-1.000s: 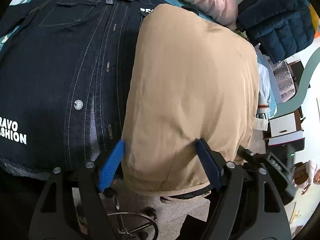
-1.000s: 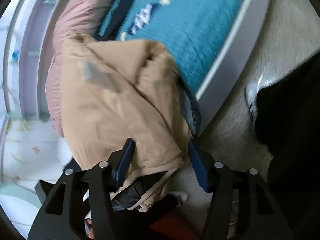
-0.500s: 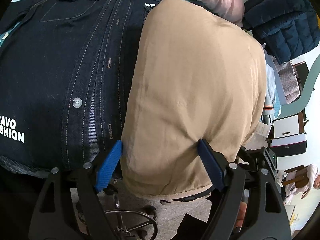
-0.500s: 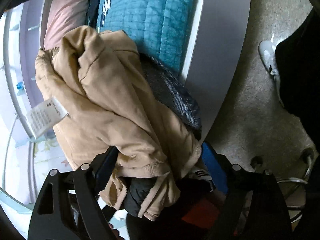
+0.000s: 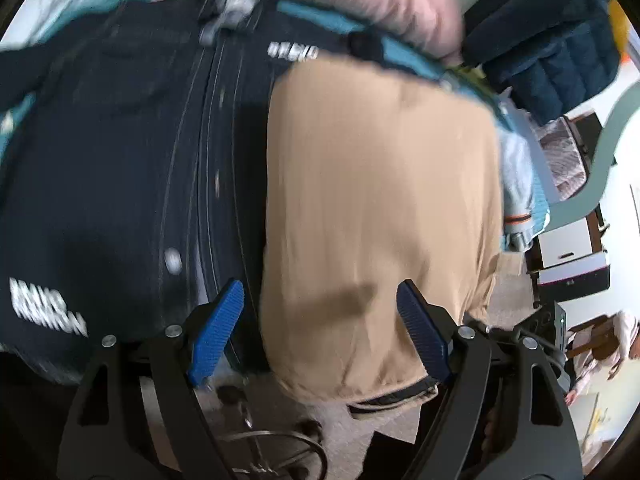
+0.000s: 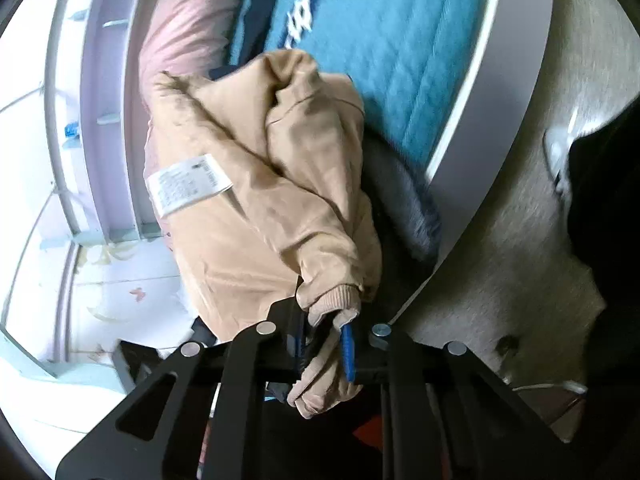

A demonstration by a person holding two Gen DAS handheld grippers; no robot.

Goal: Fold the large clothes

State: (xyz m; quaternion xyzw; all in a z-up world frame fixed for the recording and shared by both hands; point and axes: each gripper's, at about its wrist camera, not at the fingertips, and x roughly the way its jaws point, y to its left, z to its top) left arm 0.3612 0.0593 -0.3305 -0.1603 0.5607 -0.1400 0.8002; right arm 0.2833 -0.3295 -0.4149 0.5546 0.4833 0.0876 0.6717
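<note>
On the bed with the teal quilted cover (image 6: 400,60), over a dark denim jacket (image 5: 120,168): a soft, bulky tan padded jacket (image 5: 380,200), half bundled. Right gripper (image 6: 324,344) just closed, clamped on the ribbed tan cuff (image 6: 332,300). Left gripper (image 5: 320,320) wide open above the hem, holding nothing. Probably light but floppy and sagging; best taken at cuffs, hem or seams.
</note>
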